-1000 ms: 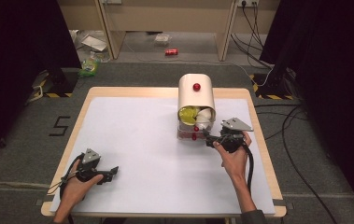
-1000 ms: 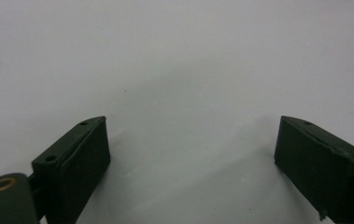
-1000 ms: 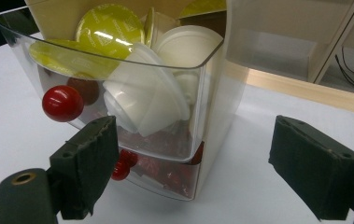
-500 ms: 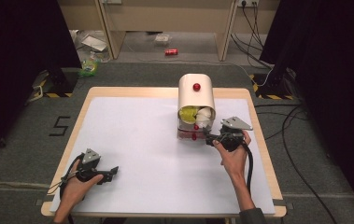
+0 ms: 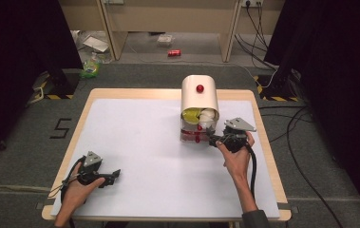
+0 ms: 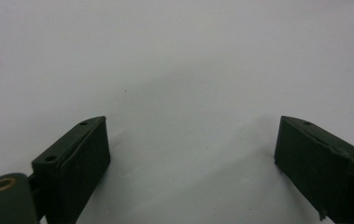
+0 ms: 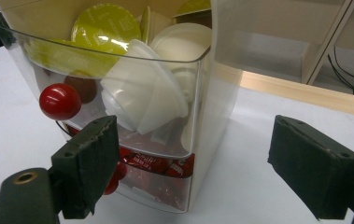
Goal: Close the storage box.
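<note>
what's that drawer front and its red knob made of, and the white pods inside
The drawer looks like clear glossy plastic: the pods show straight through its wall, which catches highlights. The red knob seems hard, polished plastic, judging by its bright glint, though painted wood is possible. The white pods look like thin matte moulded plastic with stepped rims.

The high view looks forward and down from above the person's side, taking in the whole tabletop (image 5: 135, 142). The left tool's (image 5: 108, 176) camera points steeply down at bare white surface, very close. The right tool's (image 5: 214, 137) camera sits low, right up against the clear capsule container (image 7: 132, 116) (also seen from above (image 5: 197, 124)).
</note>
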The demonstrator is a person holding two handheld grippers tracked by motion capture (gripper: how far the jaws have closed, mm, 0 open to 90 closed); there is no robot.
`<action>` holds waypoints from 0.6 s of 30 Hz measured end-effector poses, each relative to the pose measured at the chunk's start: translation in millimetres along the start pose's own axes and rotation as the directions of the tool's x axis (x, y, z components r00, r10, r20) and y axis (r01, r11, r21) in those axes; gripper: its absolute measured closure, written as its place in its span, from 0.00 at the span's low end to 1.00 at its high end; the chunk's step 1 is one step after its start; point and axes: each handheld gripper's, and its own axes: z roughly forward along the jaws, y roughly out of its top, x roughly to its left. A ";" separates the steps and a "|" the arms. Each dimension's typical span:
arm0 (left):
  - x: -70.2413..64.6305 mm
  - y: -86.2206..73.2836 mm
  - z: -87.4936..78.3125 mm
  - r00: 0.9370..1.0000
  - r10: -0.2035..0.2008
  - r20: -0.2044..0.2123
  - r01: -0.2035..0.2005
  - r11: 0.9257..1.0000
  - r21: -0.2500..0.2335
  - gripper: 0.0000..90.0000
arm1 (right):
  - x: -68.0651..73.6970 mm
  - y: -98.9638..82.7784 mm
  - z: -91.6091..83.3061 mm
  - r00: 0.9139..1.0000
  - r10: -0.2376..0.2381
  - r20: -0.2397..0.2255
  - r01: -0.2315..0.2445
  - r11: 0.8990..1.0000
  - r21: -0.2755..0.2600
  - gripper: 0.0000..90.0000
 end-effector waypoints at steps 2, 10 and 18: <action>0.0 0.0 0.0 1.000 0.000 0.000 0.000 1.000 0.000 0.11 | -0.5 0.4 0.5 1.000 -0.002 0.005 0.002 1.000 0.003 0.19; 0.0 0.0 0.0 1.000 0.000 0.000 0.000 1.000 0.000 0.11 | -1.6 0.7 1.8 1.000 0.005 0.012 -0.005 1.000 -0.002 0.18; 0.1 0.0 -0.1 1.000 0.000 0.000 0.000 1.000 0.000 0.11 | -1.6 0.7 1.1 1.000 0.013 0.008 -0.013 1.000 0.001 0.21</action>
